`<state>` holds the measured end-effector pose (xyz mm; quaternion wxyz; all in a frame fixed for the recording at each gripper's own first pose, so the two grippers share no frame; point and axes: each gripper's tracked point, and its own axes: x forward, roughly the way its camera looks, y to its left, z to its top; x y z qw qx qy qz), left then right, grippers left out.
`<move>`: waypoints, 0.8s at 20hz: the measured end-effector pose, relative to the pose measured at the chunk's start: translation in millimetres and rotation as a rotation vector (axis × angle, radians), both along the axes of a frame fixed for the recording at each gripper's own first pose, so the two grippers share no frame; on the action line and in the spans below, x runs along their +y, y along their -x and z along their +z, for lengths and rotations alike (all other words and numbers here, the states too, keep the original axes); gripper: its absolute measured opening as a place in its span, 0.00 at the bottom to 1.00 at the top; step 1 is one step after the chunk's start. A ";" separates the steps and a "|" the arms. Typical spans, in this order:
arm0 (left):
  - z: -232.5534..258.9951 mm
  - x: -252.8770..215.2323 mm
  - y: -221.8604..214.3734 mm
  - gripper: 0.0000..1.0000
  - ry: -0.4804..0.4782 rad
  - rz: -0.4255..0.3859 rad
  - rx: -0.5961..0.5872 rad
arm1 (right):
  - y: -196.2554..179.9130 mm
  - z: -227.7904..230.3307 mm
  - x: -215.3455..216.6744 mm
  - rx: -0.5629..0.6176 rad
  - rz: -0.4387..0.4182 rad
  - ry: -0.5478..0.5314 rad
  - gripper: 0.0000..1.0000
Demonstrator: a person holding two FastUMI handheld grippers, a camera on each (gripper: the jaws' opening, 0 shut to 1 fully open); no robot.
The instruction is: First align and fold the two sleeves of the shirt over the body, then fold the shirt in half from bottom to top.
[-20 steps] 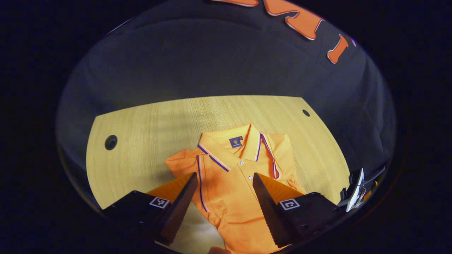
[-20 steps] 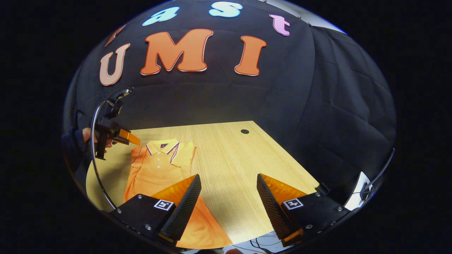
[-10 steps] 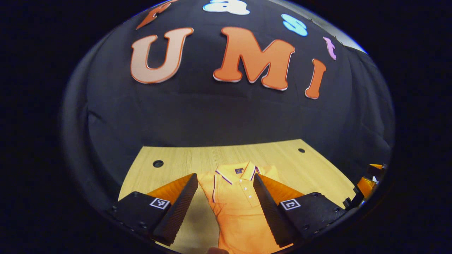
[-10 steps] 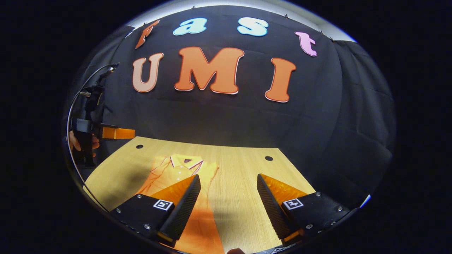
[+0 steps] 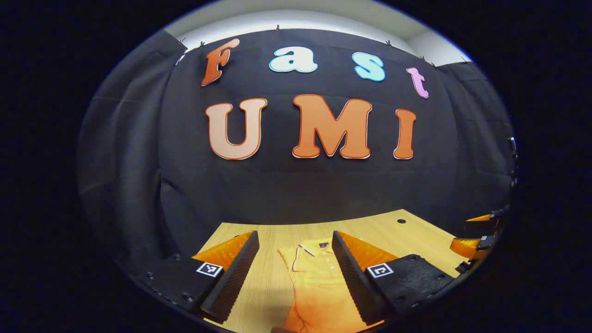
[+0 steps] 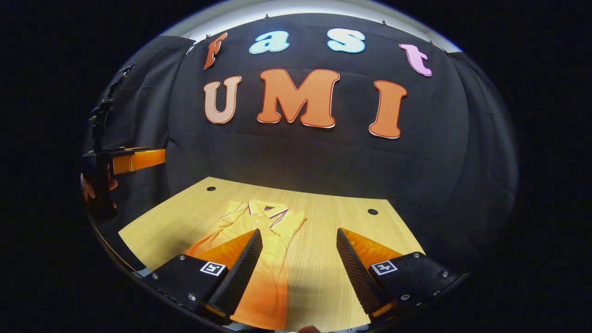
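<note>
An orange polo shirt (image 5: 314,282) lies flat on the wooden table (image 5: 416,236), collar toward the far wall, both sleeves laid over the body. My left gripper (image 5: 293,236) hovers open and empty above the shirt's near part, level with the table. In the right gripper view the shirt (image 6: 270,222) sits left of centre, and my right gripper (image 6: 298,231) is open and empty above the shirt's right edge and the bare wood beside it. The left gripper (image 6: 136,159) shows there high at the far left, held by a hand (image 6: 97,185). The right gripper (image 5: 478,231) shows at the far right of the left gripper view.
The table (image 6: 333,222) has small round cable holes (image 6: 211,188) (image 6: 373,212) near its far corners. The black cloth wall rises right behind the table's far edge. Bare wood lies to the right of the shirt.
Both grippers have lifted and tilted up away from the shirt, so it now looks smaller and lower in both views. Both stayed open. The shirt has not moved.
</note>
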<state>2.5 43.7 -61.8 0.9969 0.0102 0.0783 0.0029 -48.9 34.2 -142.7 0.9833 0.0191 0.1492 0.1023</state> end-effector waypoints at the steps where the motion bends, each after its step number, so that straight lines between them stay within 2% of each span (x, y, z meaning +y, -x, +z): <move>1: -9.1 2.4 10.1 0.98 -0.015 0.015 0.014 | 5.9 -5.8 0.3 0.011 0.012 -0.003 0.98; 5: -63.7 -5.1 46.7 0.98 -0.004 0.014 0.142 | 26.9 -36.0 2.3 0.073 0.058 0.036 0.98; 16: -206.5 -5.8 105.2 0.98 -0.003 -0.034 0.520 | 76.8 -128.1 28.9 0.317 0.135 0.043 0.99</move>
